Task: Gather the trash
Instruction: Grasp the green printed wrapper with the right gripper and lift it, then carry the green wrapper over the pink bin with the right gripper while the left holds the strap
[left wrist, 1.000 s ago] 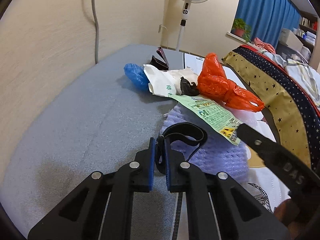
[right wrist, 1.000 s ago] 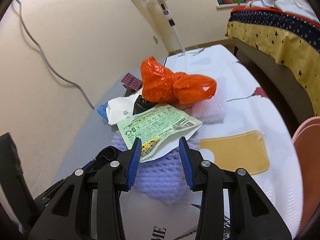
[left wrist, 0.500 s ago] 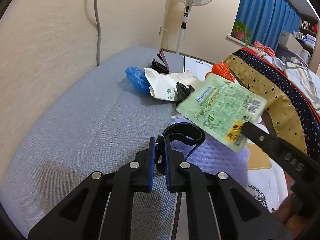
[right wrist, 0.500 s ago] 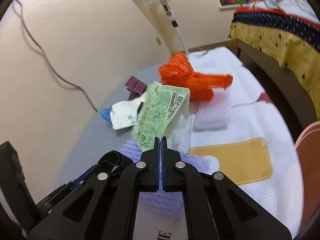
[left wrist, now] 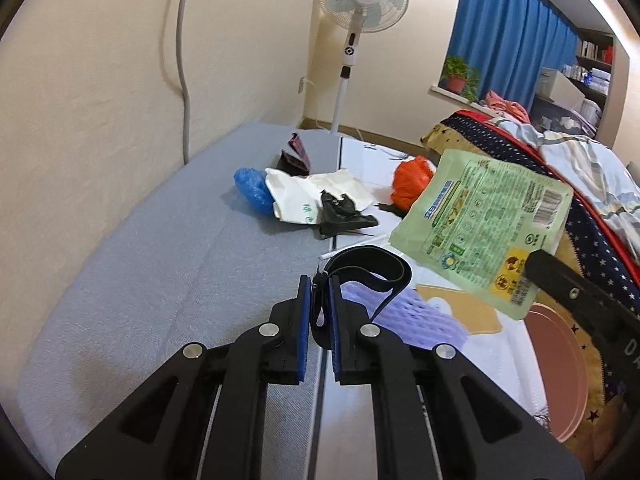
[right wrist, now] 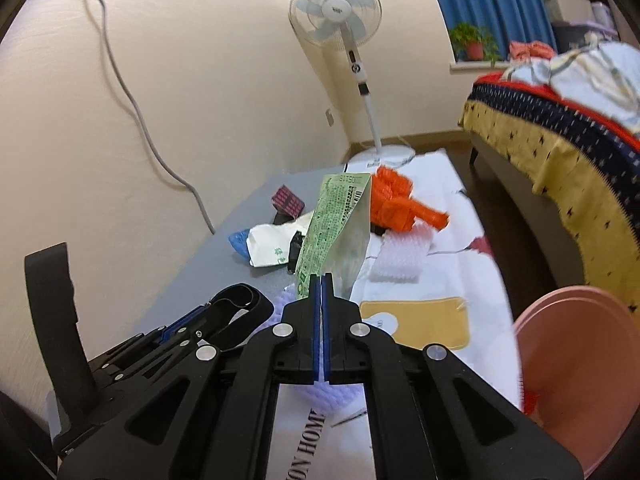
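My right gripper (right wrist: 321, 280) is shut on the bottom edge of a green printed packet (right wrist: 336, 224), lifted clear of the table; the packet (left wrist: 484, 232) also hangs at the right of the left wrist view. My left gripper (left wrist: 319, 284) is shut on a black strap loop (left wrist: 372, 270), seen again in the right wrist view as the strap loop (right wrist: 240, 304). On the table beyond lie an orange plastic bag (right wrist: 396, 204), a white paper bag (left wrist: 308, 196), a blue wad (left wrist: 250, 188), a black scrap (left wrist: 344, 216) and a purple foam net (left wrist: 416, 316).
A pink bin (right wrist: 580, 360) stands at the lower right beside the table (left wrist: 140, 260). A white foam piece (right wrist: 400, 256) lies mid-table, a small dark patterned box (right wrist: 286, 200) at the far end. A standing fan (right wrist: 340, 8) and a bed (right wrist: 560, 128) are beyond.
The right gripper went from open around the packet to shut on it, then lifted it off the purple foam net. Both grippers rose; the left kept hold of the strap.
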